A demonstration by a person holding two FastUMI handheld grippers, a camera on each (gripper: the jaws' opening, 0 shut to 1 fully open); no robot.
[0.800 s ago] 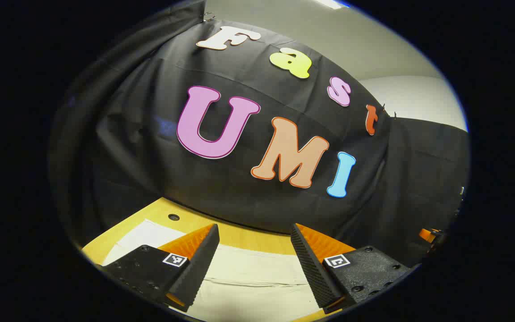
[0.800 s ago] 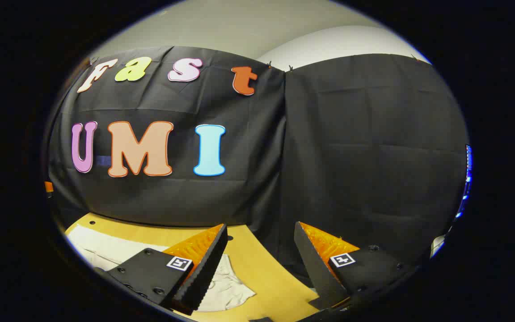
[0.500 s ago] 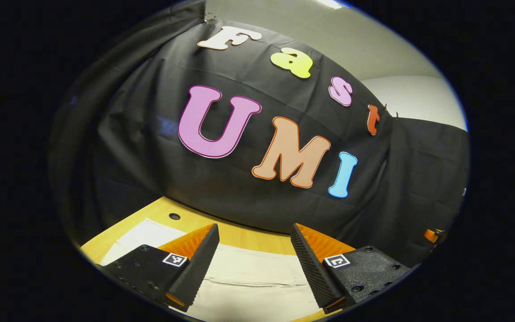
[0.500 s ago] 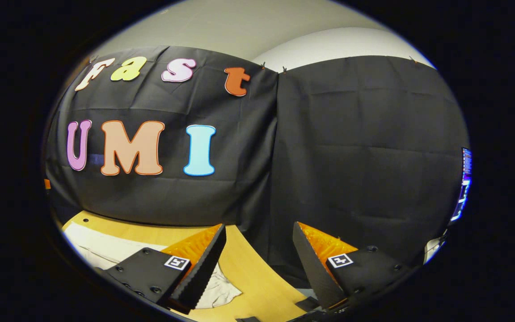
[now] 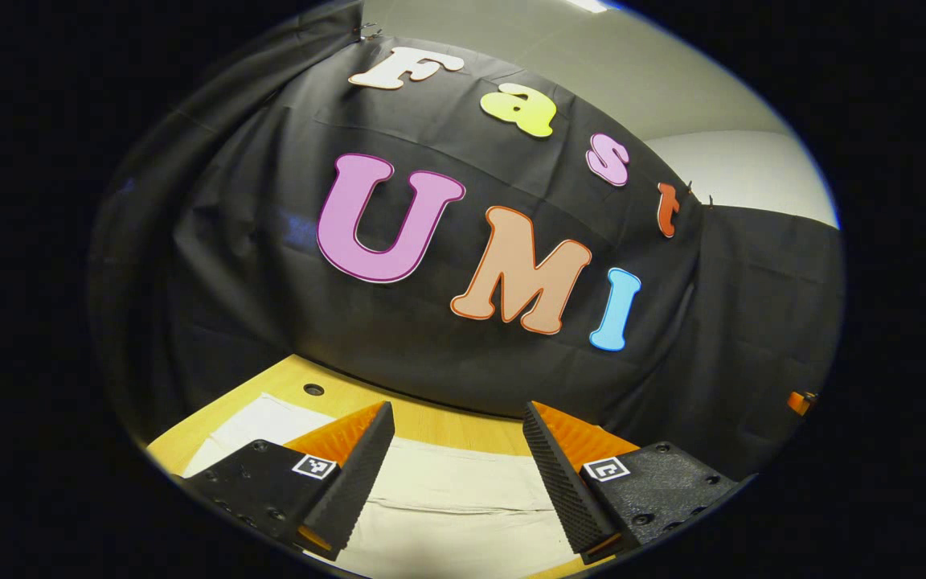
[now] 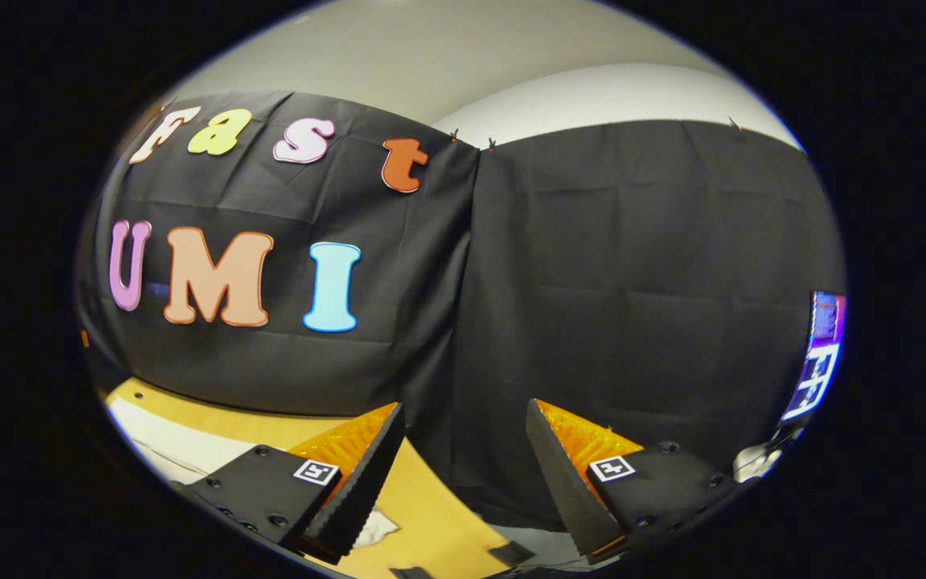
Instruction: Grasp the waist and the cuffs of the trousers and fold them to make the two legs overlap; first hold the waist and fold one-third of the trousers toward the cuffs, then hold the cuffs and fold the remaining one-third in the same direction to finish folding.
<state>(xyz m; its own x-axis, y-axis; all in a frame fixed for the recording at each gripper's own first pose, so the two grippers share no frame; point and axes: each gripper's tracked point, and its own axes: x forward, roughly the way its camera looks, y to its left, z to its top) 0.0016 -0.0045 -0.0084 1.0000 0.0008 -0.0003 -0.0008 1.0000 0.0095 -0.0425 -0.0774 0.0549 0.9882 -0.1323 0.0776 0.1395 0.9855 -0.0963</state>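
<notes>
Both tongs stand wide open and hold nothing. Left tongs hover above the cream trousers, which lie flat on the wooden counter; a seam or fold line crosses the cloth between the fingers. Right tongs point past the counter edge toward the black booth wall, with a strip of the trousers visible to their left and a small scrap of pale cloth just beside the left finger. Whether any fold is done cannot be told. The step in hand appears to be the approach before a grasp. The next move calls for lowering both tongs onto the cloth edge, the right tongs turning back over the counter first. A lit screen glows at far right. Nothing on the visible counter blocks the descent.
</notes>
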